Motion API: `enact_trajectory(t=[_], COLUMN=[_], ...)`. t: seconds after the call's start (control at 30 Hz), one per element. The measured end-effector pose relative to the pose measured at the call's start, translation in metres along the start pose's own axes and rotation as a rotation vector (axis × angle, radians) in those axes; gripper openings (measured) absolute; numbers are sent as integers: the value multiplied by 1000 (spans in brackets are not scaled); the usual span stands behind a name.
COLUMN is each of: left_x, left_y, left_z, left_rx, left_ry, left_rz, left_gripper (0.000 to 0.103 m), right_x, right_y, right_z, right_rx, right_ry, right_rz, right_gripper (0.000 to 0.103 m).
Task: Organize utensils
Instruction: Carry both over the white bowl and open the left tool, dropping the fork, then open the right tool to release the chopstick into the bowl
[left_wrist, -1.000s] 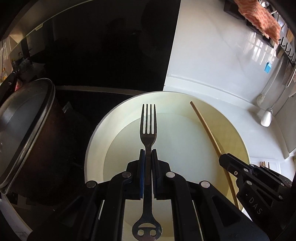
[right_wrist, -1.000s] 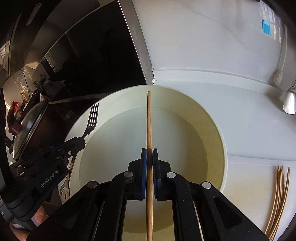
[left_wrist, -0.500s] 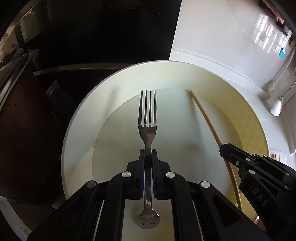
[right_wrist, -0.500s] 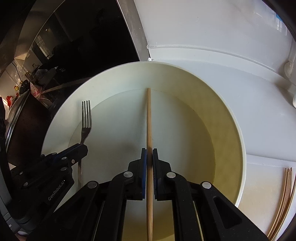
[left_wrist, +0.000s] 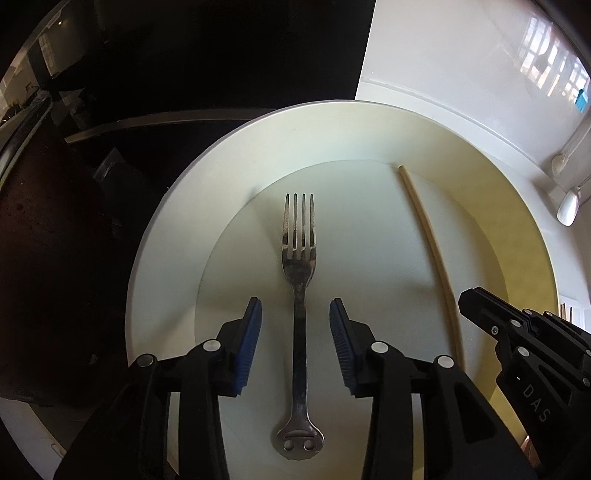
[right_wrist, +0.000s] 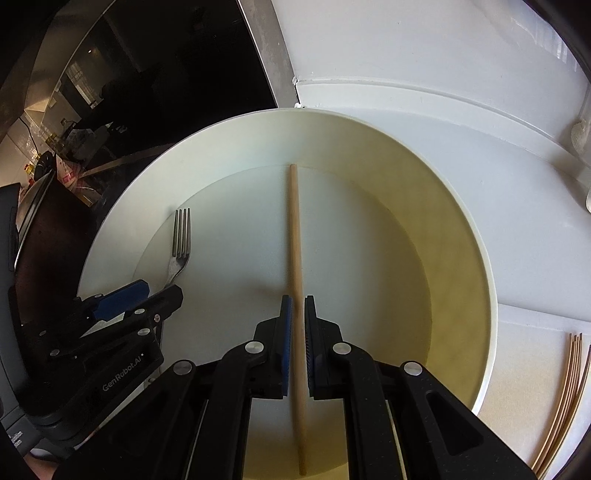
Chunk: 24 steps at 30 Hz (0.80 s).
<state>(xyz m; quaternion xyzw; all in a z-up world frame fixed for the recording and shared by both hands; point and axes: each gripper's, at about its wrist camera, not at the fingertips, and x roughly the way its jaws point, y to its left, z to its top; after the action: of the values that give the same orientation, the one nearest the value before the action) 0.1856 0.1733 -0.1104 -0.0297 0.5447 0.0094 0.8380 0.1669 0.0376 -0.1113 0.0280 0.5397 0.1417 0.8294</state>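
Left wrist view shows the left tool (left_wrist: 295, 325) wide open around the fork (left_wrist: 299, 295) lying mid-plate (left_wrist: 166, 240), while the right tool (right_wrist: 297, 306), barely apart, flanks the chopstick (right_wrist: 295, 236) toward 3 o'clock; both look put down, so next lift away.

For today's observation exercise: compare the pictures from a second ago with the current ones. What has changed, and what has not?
Both tongs came lower over the plate, bringing their utensils down. The left tongs then opened wide and let go of the fork, which now lies flat on the plate. The right tongs have parted slightly around the chopstick; whether they still touch it is unclear. The loose chopsticks on the counter stayed put.
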Motion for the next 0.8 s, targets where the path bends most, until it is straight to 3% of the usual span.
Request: enact_trajectory(t=[0.13, 0.2, 0.23, 0.4, 0.53, 0.67, 0.73, 0.8], left_x=[-5, -9, -12, -23, -31, -41, -52, -62], left_y=[-4, -7, -6, 1, 7, 10, 11, 13], left_z=[1, 1, 1, -2, -4, -8, -15, -21], left_rx=[26, 31, 28, 39, 36, 52, 61, 67], left_ry=[-5, -12, -21, -28, -48, -75, -85, -105], left_rz=[2, 5, -1, -12, -14, -13, -23, -37], left_gripper=[46, 64, 67, 68, 76, 79, 83, 88], right_x=[-5, -10, -13, -28, -39, -48, -56, -66], right_y=[-2, -4, -4, -6, -6, -3, 1, 4], right_z=[-2, -4, -5, -8, -11, -20, -24, -29], right_rx=[1, 4, 6, 15, 23, 36, 39, 39], right_ry=[-11, -24, -31, -62, -93, -111, -136, -166], right_rz=[-6, -8, -4, -7, -30, -41, -45, -58], right_gripper=[8, 18, 19, 19, 31, 32, 44, 48])
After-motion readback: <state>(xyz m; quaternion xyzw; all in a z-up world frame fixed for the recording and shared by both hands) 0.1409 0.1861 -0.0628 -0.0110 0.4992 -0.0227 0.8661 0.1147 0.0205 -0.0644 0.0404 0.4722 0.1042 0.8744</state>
